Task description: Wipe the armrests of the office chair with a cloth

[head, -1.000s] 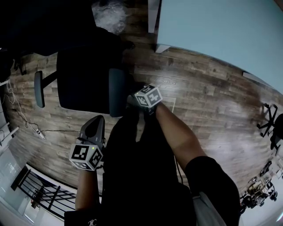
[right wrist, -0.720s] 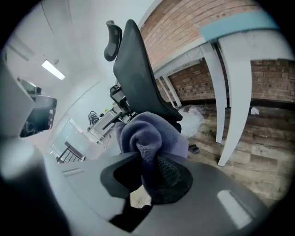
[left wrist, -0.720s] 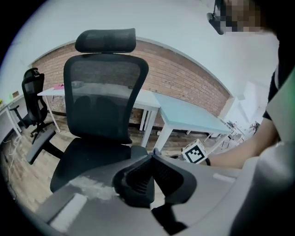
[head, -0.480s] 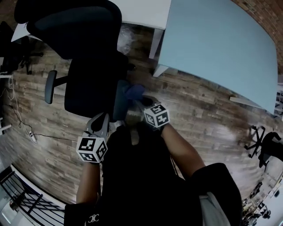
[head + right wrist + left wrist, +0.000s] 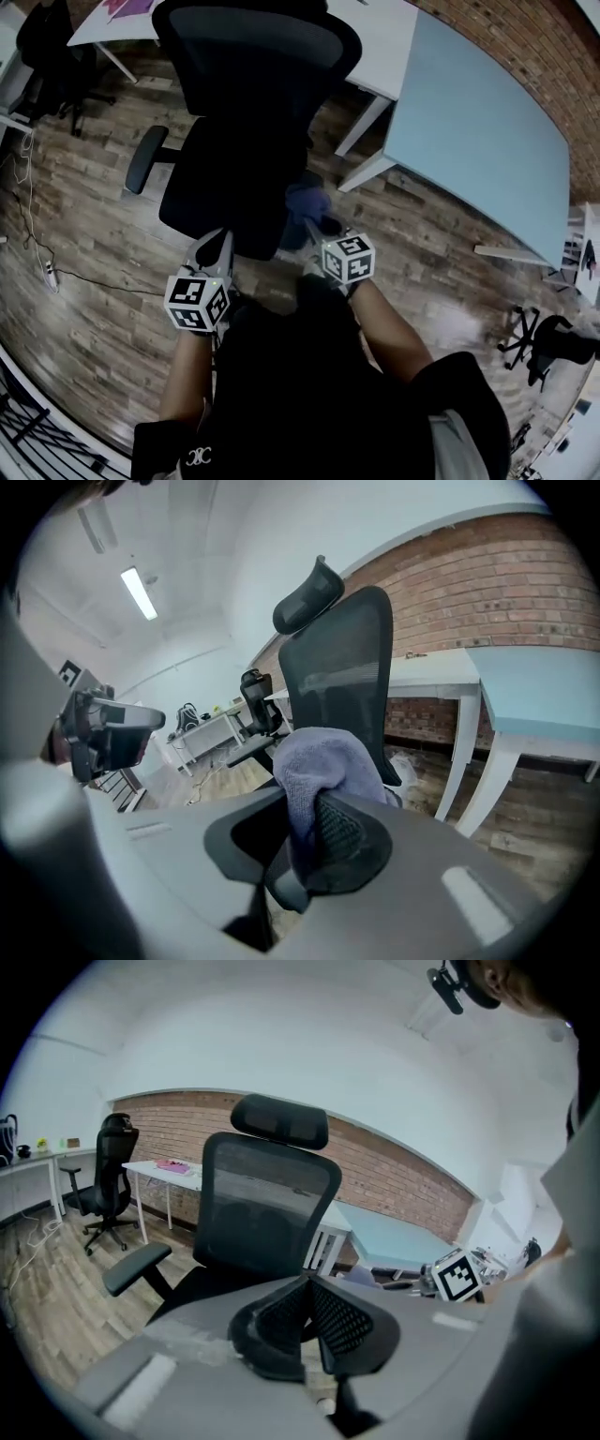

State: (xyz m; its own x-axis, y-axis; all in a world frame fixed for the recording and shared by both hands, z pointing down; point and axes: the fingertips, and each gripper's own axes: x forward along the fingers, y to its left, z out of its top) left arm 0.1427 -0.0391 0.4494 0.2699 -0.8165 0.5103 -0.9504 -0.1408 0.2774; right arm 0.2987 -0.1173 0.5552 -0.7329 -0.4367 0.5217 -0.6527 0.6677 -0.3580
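Office chair (image 5: pixel 246 112) stands straight ahead of the person in the head view, with its back toward the desks. One armrest (image 5: pixel 147 159) shows on the chair's left side, its long axis running away from the person. The opposite armrest is not clear to see; the blue-grey cloth (image 5: pixel 305 202) sits about where it should be, at the seat's right edge. The right gripper (image 5: pixel 319 228) reaches into that cloth, so I judge it is the hand placed to wipe. The left gripper (image 5: pixel 214 246) hangs at the seat's near edge, well apart from the visible armrest. A white desk leg (image 5: pixel 361 127) and the blue table (image 5: pixel 478 131) crowd the chair's right side. The wooden floor (image 5: pixel 84 244) on the left gives more room, though a cable (image 5: pixel 80 278) trails there.

In the left gripper view the left gripper (image 5: pixel 307 1286) has its jaws pressed together on nothing. The armrest (image 5: pixel 136 1267) lies ahead to the left, below the mesh back.

In the right gripper view the right gripper (image 5: pixel 305 808) is clamped on the cloth (image 5: pixel 323 757), which bunches above the jaws. The chair's back (image 5: pixel 342 667) stands just behind it.
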